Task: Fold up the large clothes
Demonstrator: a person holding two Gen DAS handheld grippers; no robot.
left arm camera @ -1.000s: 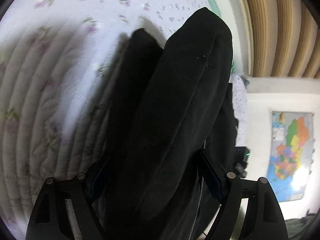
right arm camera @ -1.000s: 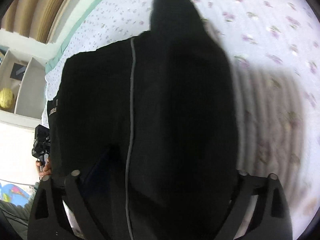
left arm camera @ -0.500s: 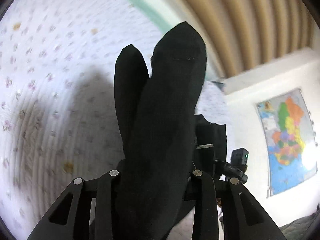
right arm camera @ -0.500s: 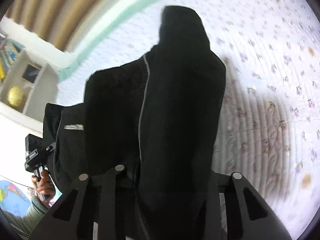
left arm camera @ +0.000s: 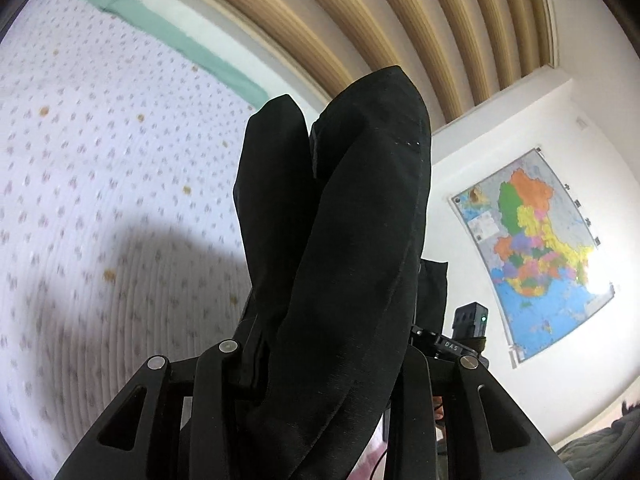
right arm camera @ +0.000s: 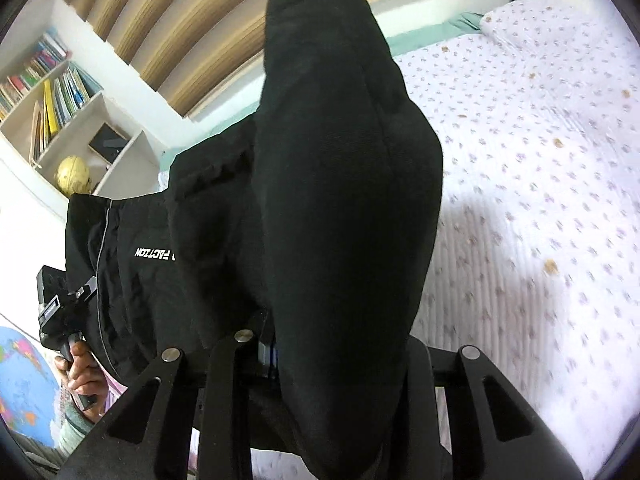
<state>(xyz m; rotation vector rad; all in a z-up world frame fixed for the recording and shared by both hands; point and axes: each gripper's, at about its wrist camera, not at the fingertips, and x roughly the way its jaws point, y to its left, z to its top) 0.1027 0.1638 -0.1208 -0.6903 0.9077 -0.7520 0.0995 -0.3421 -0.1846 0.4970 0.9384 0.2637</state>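
Observation:
A large black garment (left arm camera: pixel 352 240) with a grey piping line and white lettering (right arm camera: pixel 154 254) hangs lifted above the bed. My left gripper (left arm camera: pixel 320 348) is shut on one bunched part of it, and the cloth drapes over and hides the fingertips. My right gripper (right arm camera: pixel 332 344) is shut on another thick fold that rises in front of the camera. In the right wrist view a hand (right arm camera: pixel 82 372) holds the left tool's handle (right arm camera: pixel 56 312) at the garment's far edge. The right tool's body (left arm camera: pixel 468 328) shows behind the cloth in the left wrist view.
The bed's white floral quilt (left arm camera: pixel 100 200) (right arm camera: pixel 540 200) lies below with a green edge strip (left arm camera: pixel 180 44). Behind it stand a slatted wooden headboard (left arm camera: pixel 400 20), a wall map (left arm camera: pixel 532 248), and a bookshelf (right arm camera: pixel 52 100) with a globe (right arm camera: pixel 74 178).
Both grippers' jaws went from wide apart to closed on the black garment. Both hands rose, lifting it off the quilt, and the views tilted up toward the wall.

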